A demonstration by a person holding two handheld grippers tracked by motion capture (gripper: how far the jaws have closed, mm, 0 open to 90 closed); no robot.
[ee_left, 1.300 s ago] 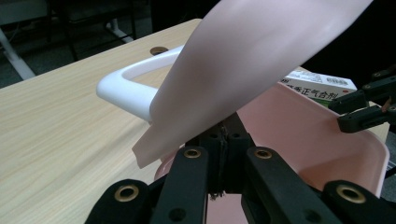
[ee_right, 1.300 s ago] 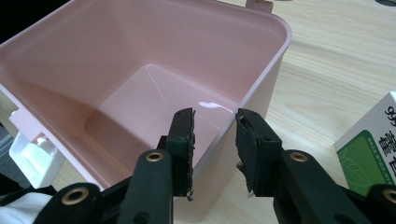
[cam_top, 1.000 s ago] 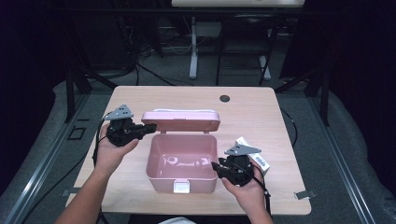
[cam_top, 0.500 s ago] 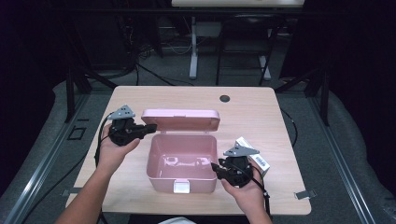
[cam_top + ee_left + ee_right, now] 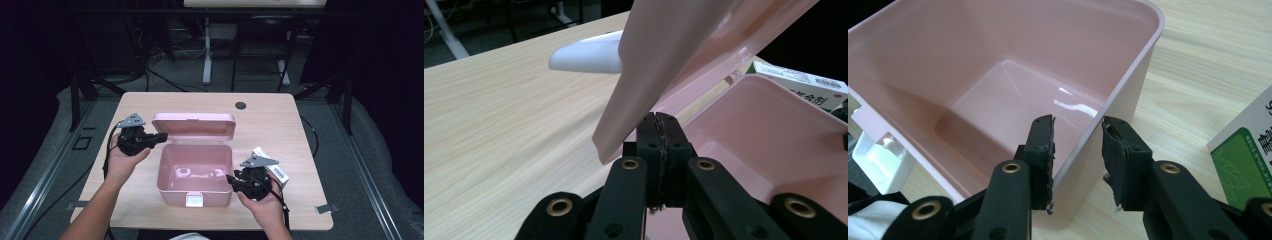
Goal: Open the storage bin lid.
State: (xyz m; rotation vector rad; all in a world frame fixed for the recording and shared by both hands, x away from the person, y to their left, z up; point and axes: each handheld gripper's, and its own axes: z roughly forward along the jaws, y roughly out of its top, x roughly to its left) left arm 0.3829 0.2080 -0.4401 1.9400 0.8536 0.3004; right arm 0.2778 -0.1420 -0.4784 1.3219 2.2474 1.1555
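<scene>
Wooden table (image 5: 280,115) under dark surroundings holds a pink box (image 5: 195,175), centre, empty, its lid (image 5: 194,125) now raised higher than before. Left gripper (image 5: 161,136), jaws closed, props the lid's edge. Right gripper (image 5: 231,178) straddles the box's wall, jaws partly apart. Medicine carton (image 5: 272,167) waits beside, unpacked.

Printed matter is found on one item, the small white carton (image 5: 804,82) lying on the surface at about 3 o'clock from the pink storage box (image 5: 195,175). In the left gripper view its side carries dark characters, a barcode and a small red mark; none is sharp enough to read. In the right gripper view the carton (image 5: 1245,160) shows a green panel with a leaf drawing and partial black characters, cut off at the frame edge. Nothing legible elsewhere.
</scene>
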